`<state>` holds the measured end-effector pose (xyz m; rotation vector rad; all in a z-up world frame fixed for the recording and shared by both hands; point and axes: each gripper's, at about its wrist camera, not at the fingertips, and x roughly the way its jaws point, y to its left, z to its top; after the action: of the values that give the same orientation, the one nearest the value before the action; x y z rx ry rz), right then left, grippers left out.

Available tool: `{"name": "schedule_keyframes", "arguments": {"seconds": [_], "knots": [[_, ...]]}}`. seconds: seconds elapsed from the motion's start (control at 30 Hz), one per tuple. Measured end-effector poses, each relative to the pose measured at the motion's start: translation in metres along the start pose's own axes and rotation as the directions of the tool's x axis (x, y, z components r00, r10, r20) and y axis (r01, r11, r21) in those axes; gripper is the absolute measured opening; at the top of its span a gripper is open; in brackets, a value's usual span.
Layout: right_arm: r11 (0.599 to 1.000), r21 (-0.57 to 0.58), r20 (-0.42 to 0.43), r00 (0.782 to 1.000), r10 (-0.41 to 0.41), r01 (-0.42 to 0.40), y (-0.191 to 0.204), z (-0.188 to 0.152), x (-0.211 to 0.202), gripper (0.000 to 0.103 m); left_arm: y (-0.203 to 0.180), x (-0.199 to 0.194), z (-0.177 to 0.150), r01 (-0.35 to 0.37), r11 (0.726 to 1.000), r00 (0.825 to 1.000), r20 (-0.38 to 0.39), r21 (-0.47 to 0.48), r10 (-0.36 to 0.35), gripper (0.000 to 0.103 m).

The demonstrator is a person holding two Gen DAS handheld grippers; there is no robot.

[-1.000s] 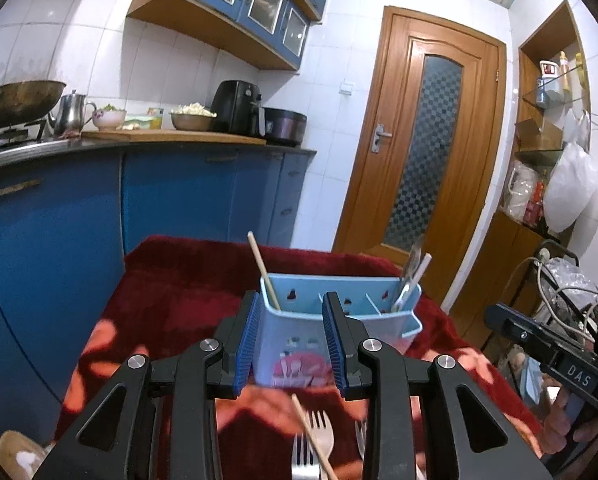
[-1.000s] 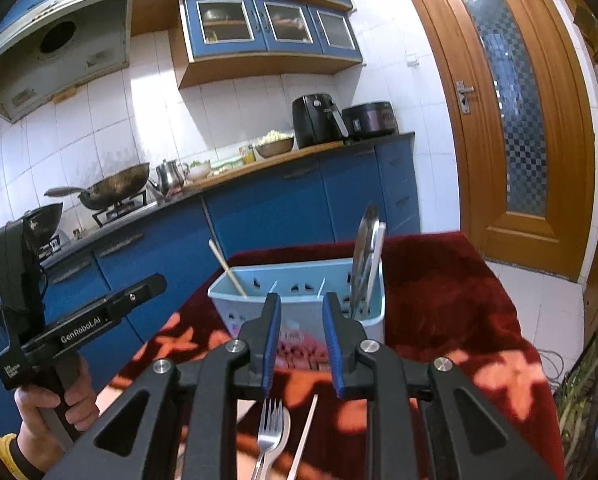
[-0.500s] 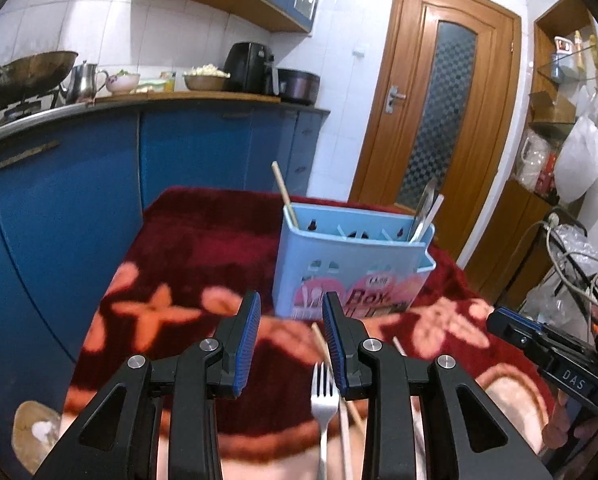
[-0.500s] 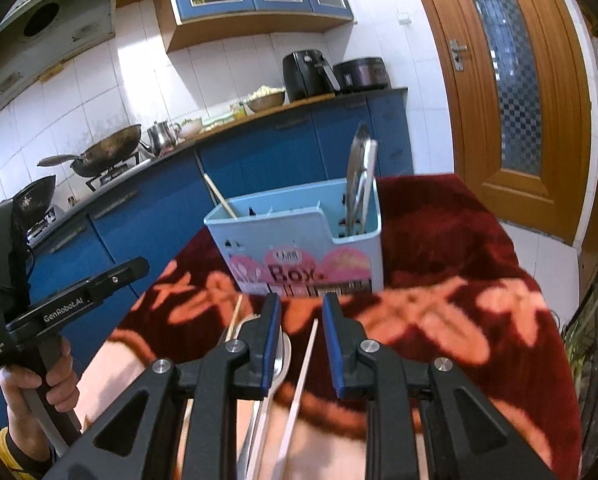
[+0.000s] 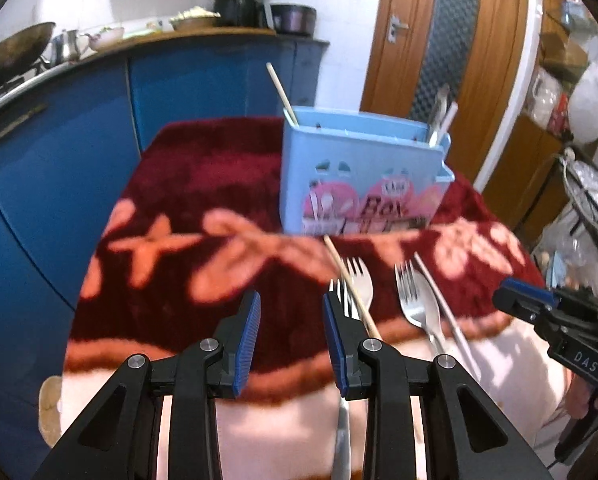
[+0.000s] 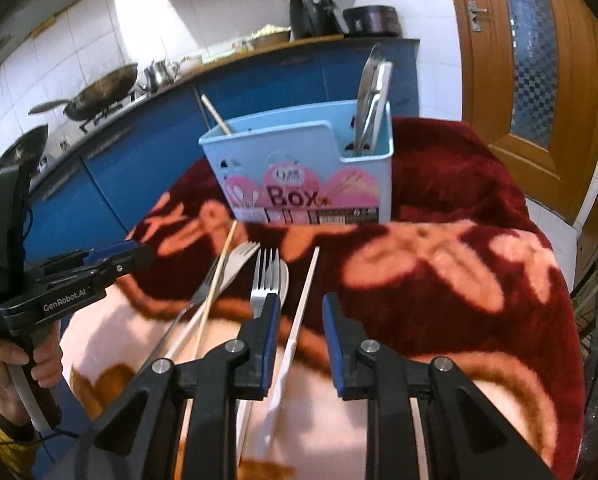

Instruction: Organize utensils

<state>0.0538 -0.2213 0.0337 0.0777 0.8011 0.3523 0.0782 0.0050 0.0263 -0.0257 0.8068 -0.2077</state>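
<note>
- I am in a kitchen with blue cupboards (image 6: 147,152) and a brown wooden door (image 5: 455,40).
- A fuzzy dark red blanket with peach flowers (image 6: 451,208) covers the table.
- A light blue plastic box with pink pictures (image 6: 303,176) stands on it, with a wooden stick and metal things poking out.
- Shiny metal forks (image 6: 263,276), a spoon, a thin wooden chopstick (image 6: 219,276) and a white chopstick (image 6: 305,296) lie just in front of the box.
- My left claw (image 5: 291,312) is open with nothing in it, above the blanket beside a fork.
- My right claw (image 6: 301,316) is open and empty too, above the white chopstick.
</note>
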Motion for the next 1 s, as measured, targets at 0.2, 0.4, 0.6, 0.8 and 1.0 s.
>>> {"name": "schedule_keyframes", "arguments": {"seconds": [0.2, 0.4, 0.6, 0.8, 1.0], "knots": [[1.000, -0.001, -0.098, 0.995, 0.009, -0.009, 0.001, -0.003, 0.014, 0.024, -0.002, 0.014, -0.008, 0.023, 1.000, 0.995, -0.092, 0.004, -0.022, 0.033], [0.999, -0.037, -0.216, 0.976, -0.005, -0.003, 0.006, -0.001, 0.031, 0.024, -0.003, 0.024, -0.005, 0.043, 0.999, 0.981, -0.193, 0.028, -0.037, 0.033], [0.998, -0.055, -0.320, 0.947, -0.012, -0.006, 0.007, 0.007, 0.045, 0.024, -0.009, 0.031, 0.001, 0.063, 0.995, 0.962, -0.272, 0.082, -0.038, 0.033], [0.999, -0.052, -0.395, 0.919, -0.013, -0.008, 0.004, 0.014, 0.057, 0.021, -0.014, 0.040, 0.006, 0.081, 0.991, 0.944, -0.326, 0.106, -0.042, 0.031], [0.999, -0.035, -0.447, 0.895, 0.005, -0.023, 0.000, 0.022, 0.067, 0.019, -0.015, 0.052, 0.006, 0.130, 0.988, 0.913, -0.398, 0.079, -0.088, 0.017]]}}
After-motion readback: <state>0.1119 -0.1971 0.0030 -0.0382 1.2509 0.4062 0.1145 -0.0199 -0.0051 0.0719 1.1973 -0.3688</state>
